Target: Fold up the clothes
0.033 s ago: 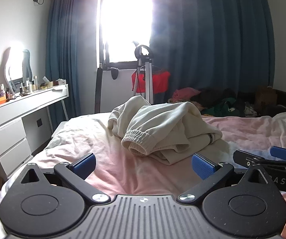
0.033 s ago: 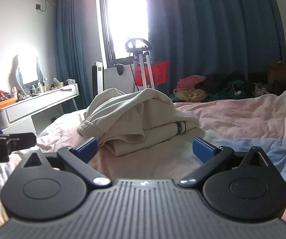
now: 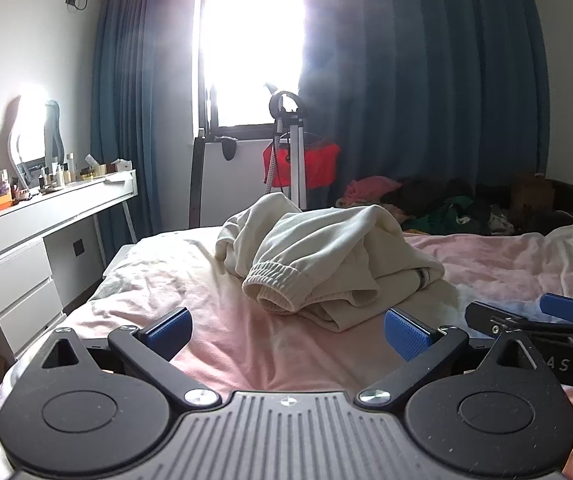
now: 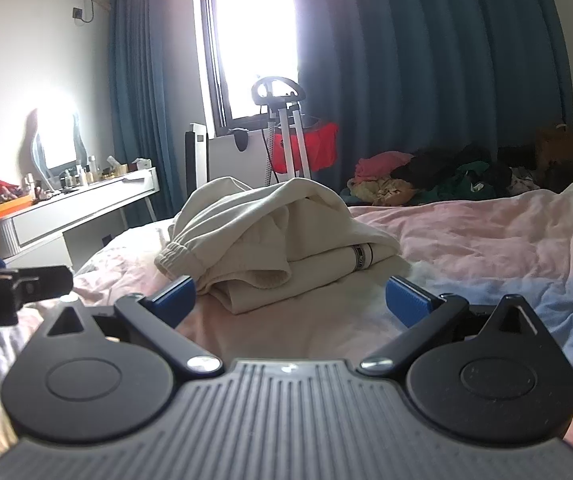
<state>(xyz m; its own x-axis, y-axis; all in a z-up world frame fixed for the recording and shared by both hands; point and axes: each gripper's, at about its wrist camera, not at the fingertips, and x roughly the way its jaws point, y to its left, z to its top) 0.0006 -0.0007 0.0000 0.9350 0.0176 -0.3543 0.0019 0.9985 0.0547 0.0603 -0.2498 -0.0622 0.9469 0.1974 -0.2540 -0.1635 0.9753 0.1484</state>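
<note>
- The left gripper (image 3: 288,332) hovers low over the bed (image 3: 222,344), its blue-padded fingers spread wide with nothing between them.
- The right gripper (image 4: 290,300) hovers beside it at about the same height, its fingers likewise spread wide and holding nothing.
- A cream sweatshirt (image 3: 326,256) lies in a loose heap on the pink sheet, ahead of both grippers and apart from them; a ribbed cuff (image 3: 272,284) faces the left gripper.
- From the right wrist view the sweatshirt (image 4: 274,236) shows a small banded label at its right edge.
- Behind the bed stand a white dresser (image 3: 42,232) to the left, blue curtains (image 3: 426,92) and a pile of dark and coloured clothes (image 4: 438,178).
</note>
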